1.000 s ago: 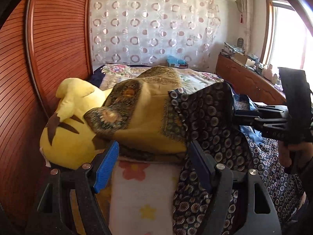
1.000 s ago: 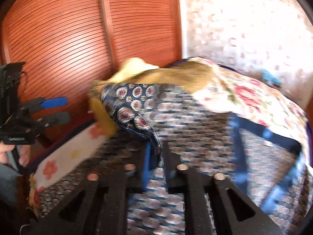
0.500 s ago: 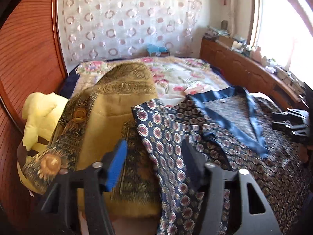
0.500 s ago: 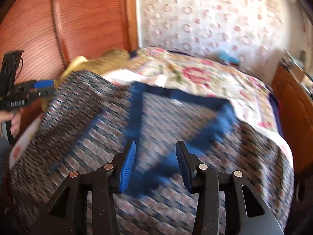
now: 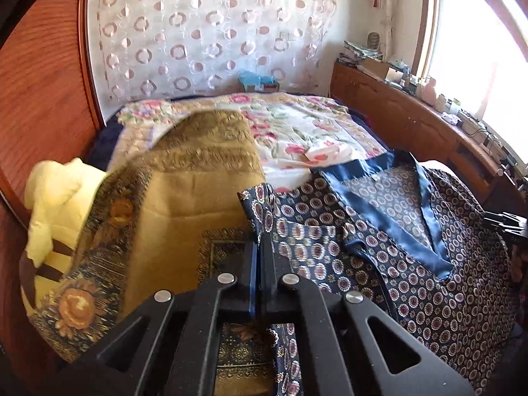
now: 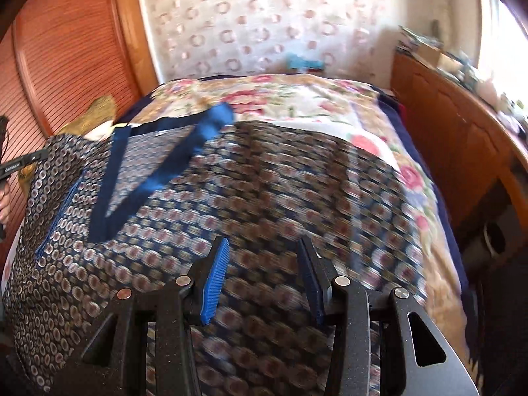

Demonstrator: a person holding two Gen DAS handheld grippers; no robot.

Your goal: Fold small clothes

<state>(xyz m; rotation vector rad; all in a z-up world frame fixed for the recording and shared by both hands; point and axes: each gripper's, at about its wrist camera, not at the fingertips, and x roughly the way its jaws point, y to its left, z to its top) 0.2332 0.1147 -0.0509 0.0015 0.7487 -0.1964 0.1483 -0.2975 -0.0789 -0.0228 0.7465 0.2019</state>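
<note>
A navy shirt (image 5: 406, 247) with a circle print and a blue satin collar lies spread on the bed, collar side up. My left gripper (image 5: 259, 254) is shut on the shirt's left edge, the cloth pinched between its fingers. In the right wrist view the same shirt (image 6: 264, 198) fills the near bed, blurred by motion. My right gripper (image 6: 264, 277) is open and empty just above the shirt's right half. The left gripper shows at that view's far left edge (image 6: 23, 163).
A gold patterned cloth (image 5: 184, 204) lies left of the shirt, draped partly over a yellow plush toy (image 5: 59, 204). The floral bedspread (image 5: 297, 132) stretches behind. A wooden wardrobe (image 6: 66, 49) stands on the left, a wooden sideboard (image 6: 462, 138) with clutter on the right.
My left gripper has closed from open onto the shirt's left edge. My right gripper let go of the bunched shirt, opened and swung to the right over the spread shirt.
</note>
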